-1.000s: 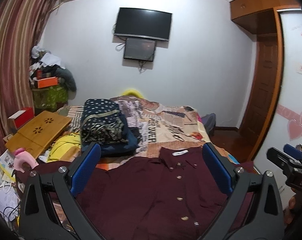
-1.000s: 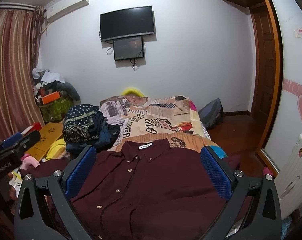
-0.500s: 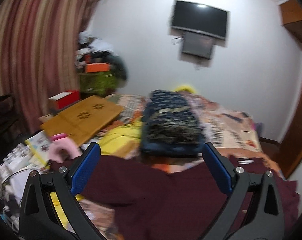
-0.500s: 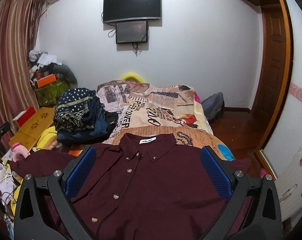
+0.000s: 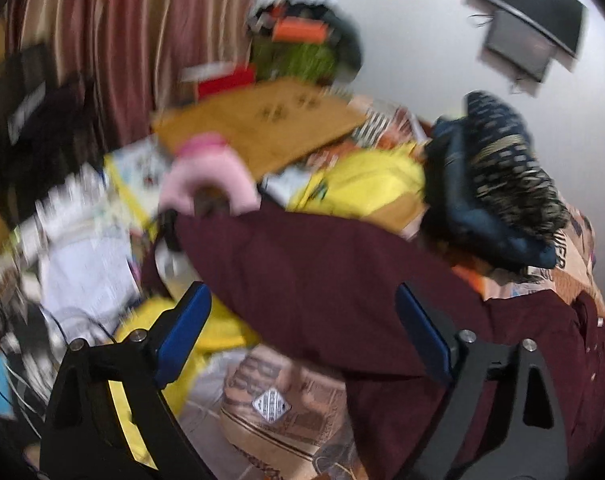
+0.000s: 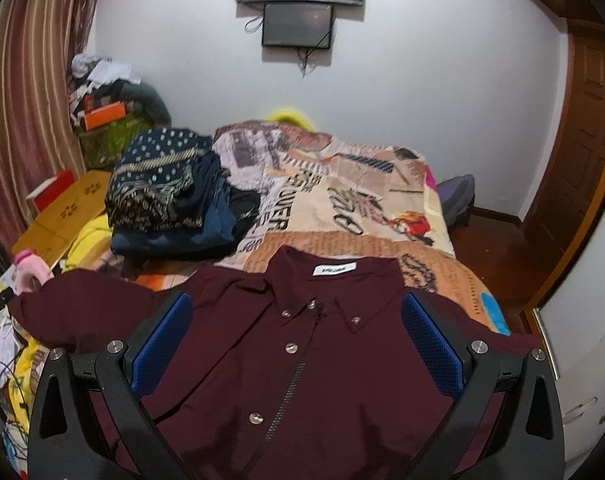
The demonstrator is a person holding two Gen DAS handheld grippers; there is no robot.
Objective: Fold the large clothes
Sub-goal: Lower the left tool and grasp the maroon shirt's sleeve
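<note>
On the bed [image 6: 382,216] my maroon shirt [image 6: 302,380] lies flat, unfolded; left hand-held gripper [image 5: 302,332] closing over its sleeve [image 5: 302,272], right hand-held gripper [image 6: 296,336] spread, empty. Every fold remains.

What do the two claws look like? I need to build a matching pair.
Both look alike. The left claw and the right claw each have two black angular arms with triangular cut-outs, silver round bolts at the joints, and flat blue pads with a fine mesh-like texture on the inner faces. No cables or markings show.
</note>
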